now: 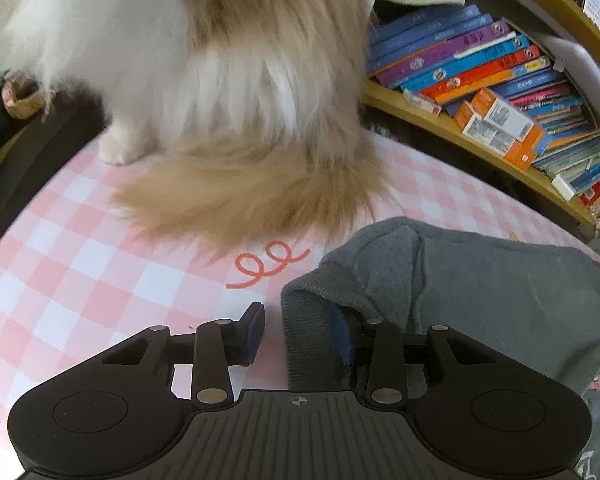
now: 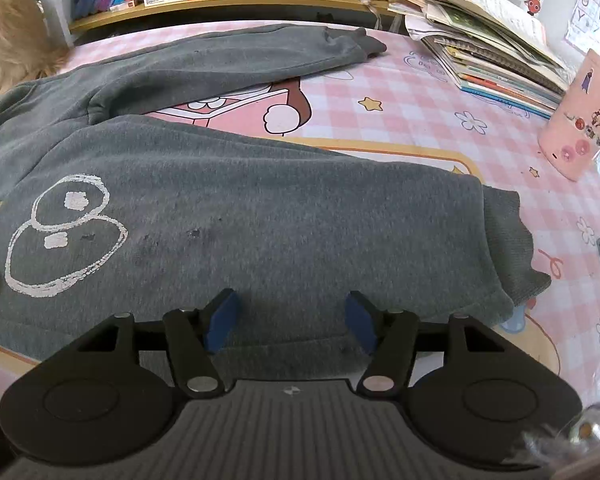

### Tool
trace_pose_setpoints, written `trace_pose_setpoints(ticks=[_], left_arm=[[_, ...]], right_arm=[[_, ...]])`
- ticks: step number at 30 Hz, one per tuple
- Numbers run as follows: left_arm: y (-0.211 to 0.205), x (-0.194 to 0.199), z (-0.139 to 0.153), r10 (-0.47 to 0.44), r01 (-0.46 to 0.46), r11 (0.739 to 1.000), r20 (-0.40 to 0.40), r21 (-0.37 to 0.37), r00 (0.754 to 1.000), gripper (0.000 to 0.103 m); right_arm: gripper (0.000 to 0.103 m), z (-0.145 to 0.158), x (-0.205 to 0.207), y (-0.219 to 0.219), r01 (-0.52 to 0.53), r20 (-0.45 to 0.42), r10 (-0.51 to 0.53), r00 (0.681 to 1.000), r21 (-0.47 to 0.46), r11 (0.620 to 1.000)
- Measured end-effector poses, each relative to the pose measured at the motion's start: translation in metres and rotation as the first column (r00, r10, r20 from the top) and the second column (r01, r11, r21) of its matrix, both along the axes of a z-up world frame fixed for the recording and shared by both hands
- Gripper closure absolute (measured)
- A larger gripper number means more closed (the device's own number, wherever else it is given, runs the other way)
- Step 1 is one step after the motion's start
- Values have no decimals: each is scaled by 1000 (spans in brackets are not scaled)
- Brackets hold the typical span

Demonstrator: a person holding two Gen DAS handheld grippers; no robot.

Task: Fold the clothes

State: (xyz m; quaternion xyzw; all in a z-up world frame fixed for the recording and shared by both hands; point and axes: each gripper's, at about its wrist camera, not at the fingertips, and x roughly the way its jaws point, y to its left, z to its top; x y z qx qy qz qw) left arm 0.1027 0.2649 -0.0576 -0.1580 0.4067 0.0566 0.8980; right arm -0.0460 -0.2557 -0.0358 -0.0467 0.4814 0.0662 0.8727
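A grey sweatshirt (image 2: 260, 216) with a white outline print (image 2: 64, 236) lies spread on the pink checked cloth (image 2: 420, 92). One sleeve (image 2: 236, 56) stretches toward the far right. My right gripper (image 2: 291, 320) hovers open over the near hem, with only flat fabric beneath its blue pads. In the left wrist view a bunched grey sleeve (image 1: 480, 292) ends in a ribbed cuff (image 1: 300, 312). This cuff stands between the jaws of my left gripper (image 1: 298, 334). The right pad touches it and the left pad stands clear of it, so that gripper is open.
A long-haired cream and ginger cat (image 1: 228, 80) sits on the cloth just beyond the left gripper, its tail (image 1: 240, 200) near the cuff. A bookshelf (image 1: 480, 72) runs along the back. Stacked books (image 2: 488, 48) and a pink cup (image 2: 580, 120) stand at the right.
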Motion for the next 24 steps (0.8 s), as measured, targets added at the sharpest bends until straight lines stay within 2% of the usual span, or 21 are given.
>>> trace_pose_setpoints(ticks=[1,3,4,5,8,9,11,12,15,18,21,23,24], left_arm=[[-2,0,0,-9,9,1000,5,-9,1000,64],[-6,0,-1,-37,37,999,9,-32,999,74],[-10,-1,2,-53,54,999,19,-9,998,76],[-16,-4,5,-71,70,997,34,27,997,93],[-25,-14,19,-44,32,985,67,169,997,93],[-26,-12,15,-33,24,972,34,235,999,93],[-29,-3,1,-8,32,928,-65,371,998,95],[-28,-2,-2,-5,37,918,-82,394,997,89],[-15,-15,11,1,11,953,-39,303,999,83],[-1,-47,33,89,-97,971,49,219,995,84],[-8,-83,43,44,-49,998,113,43,993,91],[-14,-107,49,11,2,997,160,-81,987,92],[-20,-117,48,-5,25,992,162,-124,987,96]], right_arm=[[44,0,0,0,1,0,-1,1000,1,1000],[44,0,0,-1,1,2,-1,1000,2,1000],[44,0,0,-1,2,2,-2,1000,3,1000],[44,0,0,-1,1,3,-1,1000,3,1000],[44,0,-1,-1,0,6,0,1000,3,1000],[44,-1,-1,-2,1,8,-1,1000,5,1000],[43,-1,-2,-2,1,12,-1,1000,7,1000],[43,-1,-2,-3,2,14,-2,1000,8,1000],[43,-1,-2,-3,-7,14,6,1000,5,1000],[43,-1,-4,-3,-12,21,12,1000,7,1000],[43,-1,-6,-4,-11,28,11,1000,12,1000],[43,-2,-7,-4,-9,33,8,999,13,1000],[43,-2,-7,-3,-7,34,7,999,13,1000]])
